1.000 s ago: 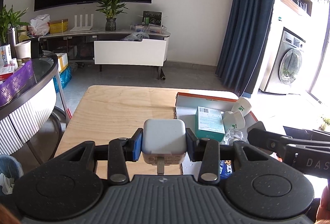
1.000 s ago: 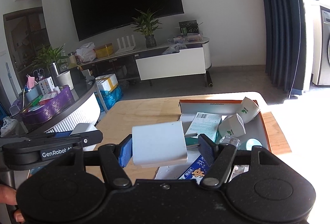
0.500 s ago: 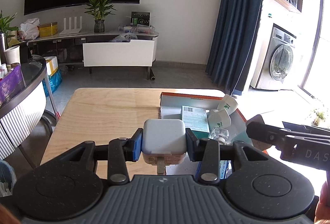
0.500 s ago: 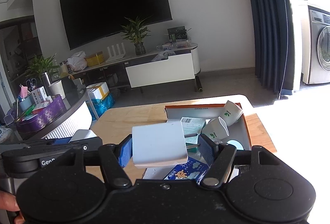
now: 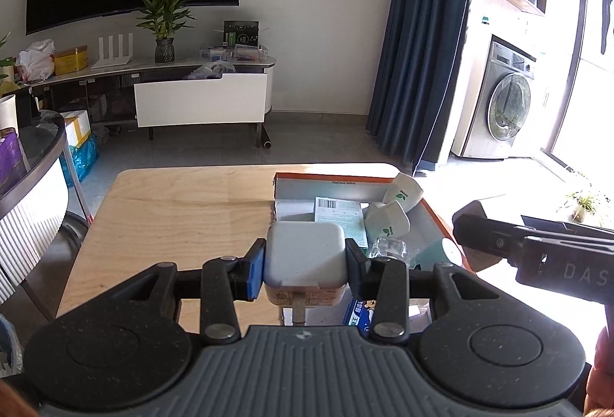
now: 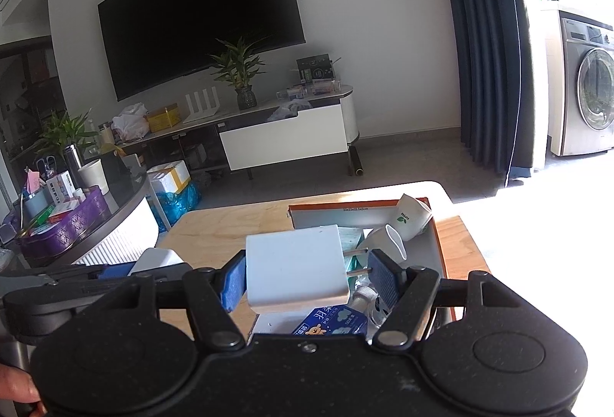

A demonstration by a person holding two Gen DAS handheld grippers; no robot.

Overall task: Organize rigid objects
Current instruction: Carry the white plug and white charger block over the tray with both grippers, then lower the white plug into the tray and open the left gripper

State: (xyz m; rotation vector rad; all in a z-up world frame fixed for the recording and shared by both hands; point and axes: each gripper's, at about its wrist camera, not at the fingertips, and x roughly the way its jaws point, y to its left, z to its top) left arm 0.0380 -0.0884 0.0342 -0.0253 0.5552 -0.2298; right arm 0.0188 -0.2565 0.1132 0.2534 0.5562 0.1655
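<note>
My left gripper (image 5: 305, 263) is shut on a white rounded charger plug (image 5: 305, 255), held above the near edge of the wooden table (image 5: 180, 202). My right gripper (image 6: 307, 275) is shut on a white square charger (image 6: 295, 269) whose two metal prongs point right. Both hang just in front of an orange-rimmed cardboard box (image 5: 345, 179) that also shows in the right wrist view (image 6: 357, 204). The box holds two white paper cups (image 5: 387, 217), a teal carton (image 5: 337, 211), a clear plastic bottle (image 5: 387, 248) and a blue tissue pack (image 6: 330, 319). The right gripper shows at the right of the left wrist view (image 5: 537, 244).
A round glass side table (image 6: 96, 202) with a purple basket stands to the left. A TV console (image 5: 199, 98) with a plant is across the floor, a blue curtain (image 5: 418, 40) and a washing machine (image 5: 506, 102) to the right. The table's left half is bare wood.
Both grippers, each still holding its charger, have shifted left and back relative to the box, which now sits further right and nearer in view.
</note>
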